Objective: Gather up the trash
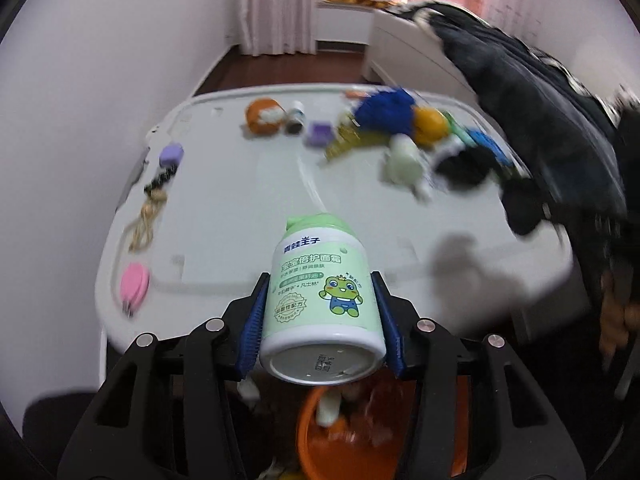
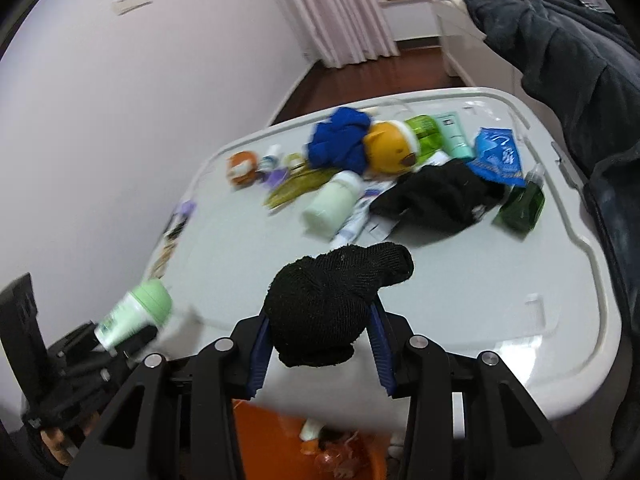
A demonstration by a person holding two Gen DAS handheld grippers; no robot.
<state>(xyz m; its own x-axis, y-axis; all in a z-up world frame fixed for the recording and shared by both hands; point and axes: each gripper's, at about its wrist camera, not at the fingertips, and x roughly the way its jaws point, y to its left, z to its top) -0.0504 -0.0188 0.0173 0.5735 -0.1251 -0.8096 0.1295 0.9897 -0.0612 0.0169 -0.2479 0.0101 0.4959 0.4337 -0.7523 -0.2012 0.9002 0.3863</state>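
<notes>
Left gripper (image 1: 320,312) clamped on green-capped lotion bottle (image 1: 320,296), blue pads pressed against both flanks; bottle's long axis runs along fingers, cap forward, base toward camera. Right gripper (image 2: 320,340) clamped on bunched black sock (image 2: 340,304), toe flopping right. Both loads hang at near edge of white table (image 1: 460,216). Orange bin (image 1: 316,440), already holding trash, sits directly beneath both grippers, below table edge. Judged: drop is straight down for either hand; left looks more squarely over bin. Remaining clutter lies well apart, at table's far side.
</notes>
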